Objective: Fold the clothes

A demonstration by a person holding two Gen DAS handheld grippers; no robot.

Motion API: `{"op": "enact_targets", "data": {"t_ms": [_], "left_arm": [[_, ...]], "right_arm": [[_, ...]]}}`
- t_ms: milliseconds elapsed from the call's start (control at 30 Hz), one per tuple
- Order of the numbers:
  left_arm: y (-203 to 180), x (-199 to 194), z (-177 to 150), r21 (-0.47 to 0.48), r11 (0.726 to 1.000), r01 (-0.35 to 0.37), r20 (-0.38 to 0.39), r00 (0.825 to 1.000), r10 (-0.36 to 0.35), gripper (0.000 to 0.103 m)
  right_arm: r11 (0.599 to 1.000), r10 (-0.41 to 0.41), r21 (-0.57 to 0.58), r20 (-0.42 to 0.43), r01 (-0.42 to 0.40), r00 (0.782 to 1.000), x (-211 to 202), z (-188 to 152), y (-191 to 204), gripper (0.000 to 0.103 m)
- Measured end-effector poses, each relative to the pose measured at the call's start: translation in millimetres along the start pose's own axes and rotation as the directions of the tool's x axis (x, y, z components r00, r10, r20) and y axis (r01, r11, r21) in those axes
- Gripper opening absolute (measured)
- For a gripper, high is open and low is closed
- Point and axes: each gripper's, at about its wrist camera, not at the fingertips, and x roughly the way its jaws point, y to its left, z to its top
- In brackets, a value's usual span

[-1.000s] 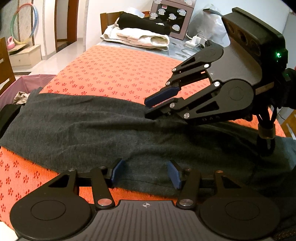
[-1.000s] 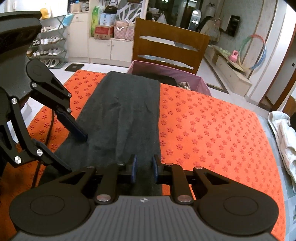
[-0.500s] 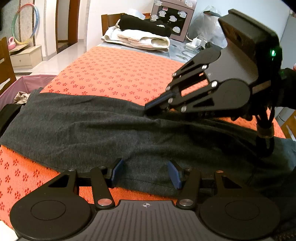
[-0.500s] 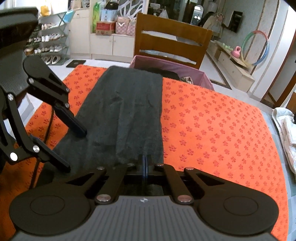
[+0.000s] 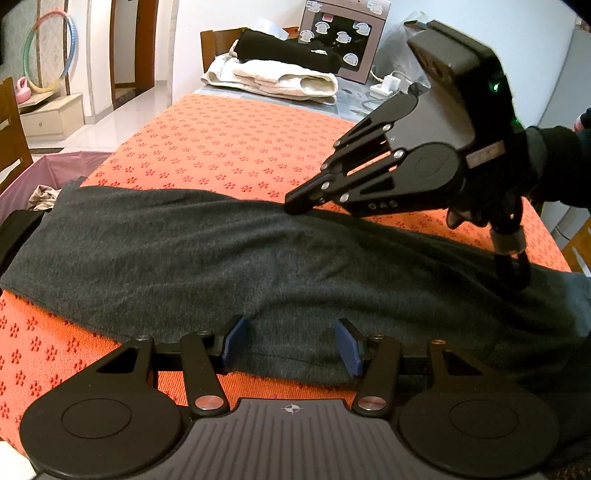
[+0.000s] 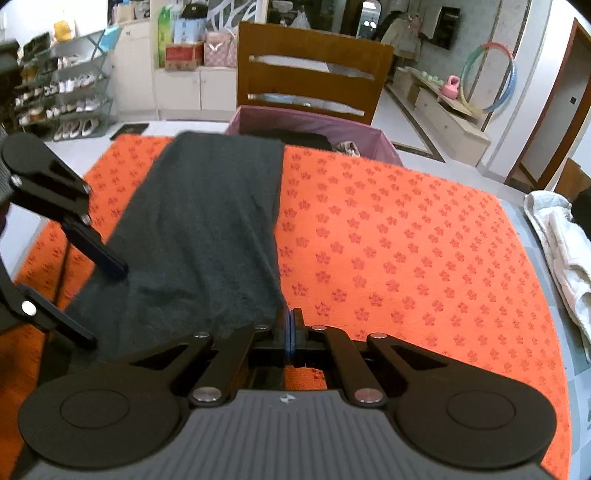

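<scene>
A dark grey garment (image 5: 221, 251) lies stretched in a long band across the orange flower-print table cover (image 5: 236, 147). My left gripper (image 5: 291, 341) is open, its blue pads (image 5: 233, 338) straddling the garment's near hem without pressing it. In the left wrist view my right gripper (image 5: 295, 204) comes in from the right, held by a dark-sleeved hand, and its tips pinch the garment's far edge. The right wrist view shows the right gripper (image 6: 290, 321) shut, with the grey garment's (image 6: 207, 221) edge running into the closed pads. The left gripper (image 6: 103, 305) stands open at that view's left.
Folded white and black clothes (image 5: 273, 70) are stacked at the table's far end, beside a stickered box (image 5: 340, 33) and a power strip (image 5: 388, 83). A purple fabric basket (image 6: 306, 122) with clothes stands off the table's end, with a wooden chair (image 6: 314, 70) behind it.
The right gripper's jaws went from slightly apart to fully closed on the garment's far edge, and it tilted a little. The left gripper kept its place and opening.
</scene>
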Motion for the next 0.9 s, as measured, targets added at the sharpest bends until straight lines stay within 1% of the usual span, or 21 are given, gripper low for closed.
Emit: {"op": "enact_targets", "data": {"t_ms": [67, 167, 267, 300, 400, 533, 600, 733, 800, 900], "left_arm": [[1.7, -3.3, 3.9, -0.024, 1.000, -0.007, 0.000, 1.000, 0.007, 0.055], [7.4, -11.7, 17.6, -0.075, 0.997, 0.002, 0.063, 0.998, 0.003, 0.054], [11.3, -5.1, 33.2, -0.084, 0.996, 0.015, 0.083, 0.996, -0.008, 0.051], [11.1, -0.3, 36.8, -0.080, 0.997, 0.017, 0.082, 0.997, -0.010, 0.048], [6.8, 15.0, 45.1, -0.055, 0.998, 0.020, 0.075, 0.997, -0.016, 0.044], [-2.5, 31.7, 49.5, -0.020, 0.999, 0.032, 0.054, 0.998, -0.031, 0.043], [-6.8, 37.9, 49.4, -0.006, 0.999, 0.035, 0.038, 0.999, -0.035, 0.043], [-12.4, 45.0, 46.9, 0.016, 1.000, 0.027, 0.012, 1.000, -0.027, 0.043], [-13.2, 45.6, 47.2, 0.021, 0.999, 0.024, 0.010, 1.000, -0.024, 0.043], [-13.9, 45.9, 48.1, 0.030, 0.999, 0.020, 0.005, 1.000, -0.020, 0.043]], "right_arm": [[1.000, 0.001, 0.004, 0.008, -0.001, 1.000, 0.7, -0.7, -0.4, 0.001], [1.000, 0.006, 0.012, 0.010, -0.006, 1.000, 0.3, 0.3, -1.5, 0.002], [0.999, 0.002, 0.045, 0.023, -0.003, 1.000, -8.2, 1.4, -5.1, 0.003], [0.998, -0.003, 0.062, 0.032, 0.001, 0.999, -13.8, 1.4, -7.1, 0.006], [0.994, -0.020, 0.107, 0.045, 0.015, 0.999, -31.3, -1.6, -12.3, 0.008], [0.987, -0.025, 0.161, 0.026, 0.020, 0.999, -52.4, -14.5, -13.7, 0.009], [0.983, -0.021, 0.181, 0.013, 0.019, 1.000, -59.8, -23.6, -9.8, 0.011], [0.978, -0.004, 0.207, -0.003, 0.004, 1.000, -69.0, -40.3, 2.2, 0.017], [0.979, -0.005, 0.203, -0.015, 0.008, 1.000, -69.3, -46.8, 9.1, 0.023], [0.983, -0.007, 0.183, -0.042, 0.015, 0.999, -64.5, -55.5, 16.9, 0.023]]}}
